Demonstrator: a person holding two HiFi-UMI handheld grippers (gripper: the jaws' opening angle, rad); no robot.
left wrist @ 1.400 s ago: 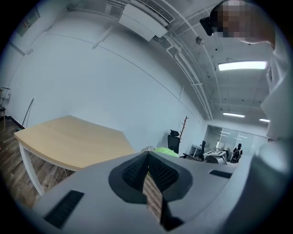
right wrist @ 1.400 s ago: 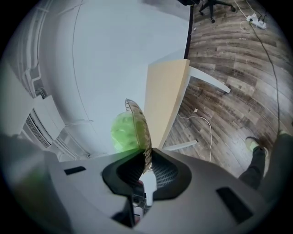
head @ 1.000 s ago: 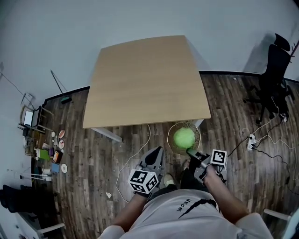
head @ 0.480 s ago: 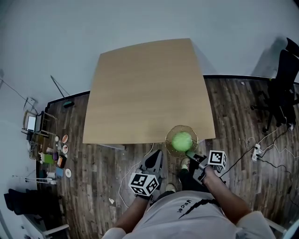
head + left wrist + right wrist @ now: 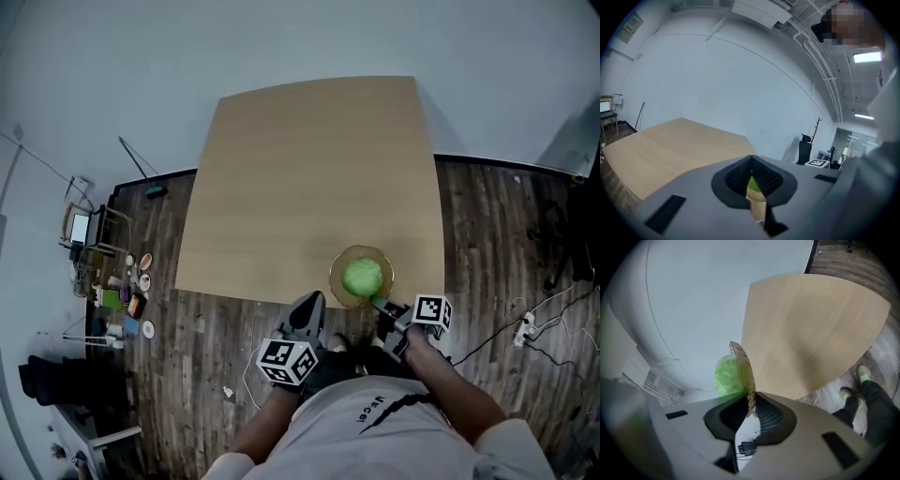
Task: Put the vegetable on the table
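Green and rounded, the vegetable (image 5: 363, 277) is lying inside a shallow woven basket (image 5: 361, 251), just ahead of the right gripper (image 5: 747, 405) and a little off to its left. That gripper is clamping its two jaws tightly on the basket's thin brown rim, which is standing up between them edge-on, with the vegetable bulging out on the rim's left side. From the head view the basket is showing over the near edge of the wooden table (image 5: 319, 169), directly in front of the right gripper; whether it is resting on the top or hanging above it cannot be told. The left gripper (image 5: 751, 163) is keeping well to the left of the basket and apart from it, its jaws pressed together with nothing between them; through the slit below their tips a sliver of green and tan is showing. The table top is spreading out ahead of both grippers. Below and to the right of the right gripper, the person's shoes (image 5: 855, 383) are standing on the dark plank floor (image 5: 225, 328), beside a white cable (image 5: 818, 397). A black office chair (image 5: 803, 151) is standing far beyond the left gripper, to its right.
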